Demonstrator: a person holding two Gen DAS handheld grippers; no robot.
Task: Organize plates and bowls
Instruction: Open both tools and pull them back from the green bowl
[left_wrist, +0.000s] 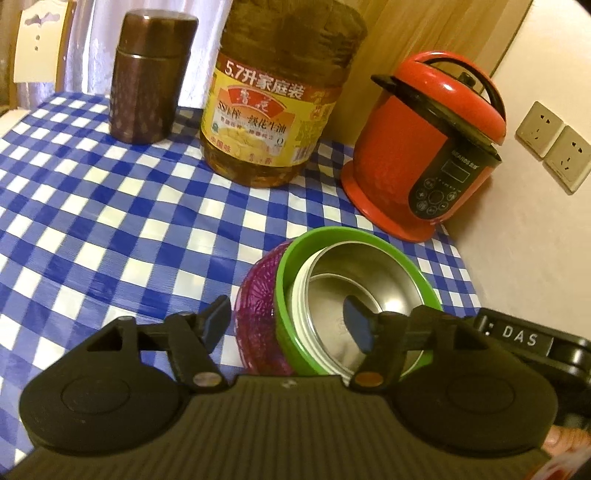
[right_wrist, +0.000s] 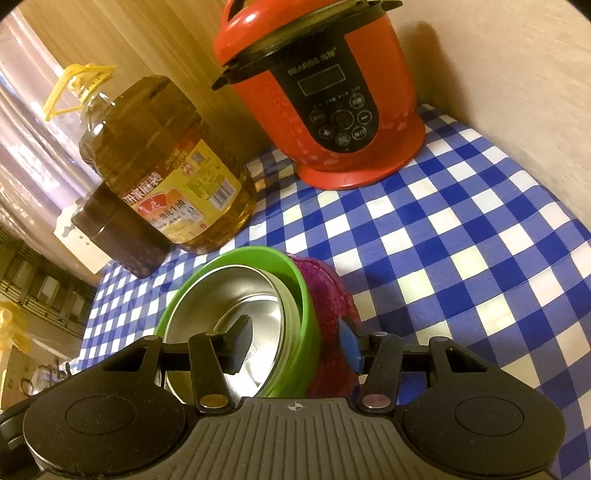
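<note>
A steel bowl (left_wrist: 354, 280) sits nested in a green bowl (left_wrist: 295, 254), which sits in a purple patterned bowl (left_wrist: 256, 306) on the checked tablecloth. My left gripper (left_wrist: 286, 321) is open and straddles the left rims of the stack: one finger outside the purple bowl, one inside the steel bowl. My right gripper (right_wrist: 295, 341) is open and straddles the right rims of the same stack: steel bowl (right_wrist: 236, 306), green bowl (right_wrist: 306, 295), purple bowl (right_wrist: 332, 295). I cannot tell whether the pads touch the rims.
A red electric cooker (left_wrist: 428, 147) stands at the back right by the wall, also seen in the right wrist view (right_wrist: 332, 99). A large oil bottle (left_wrist: 277, 110) and a brown canister (left_wrist: 147, 77) stand at the back. Wall sockets (left_wrist: 554, 144) are on the right.
</note>
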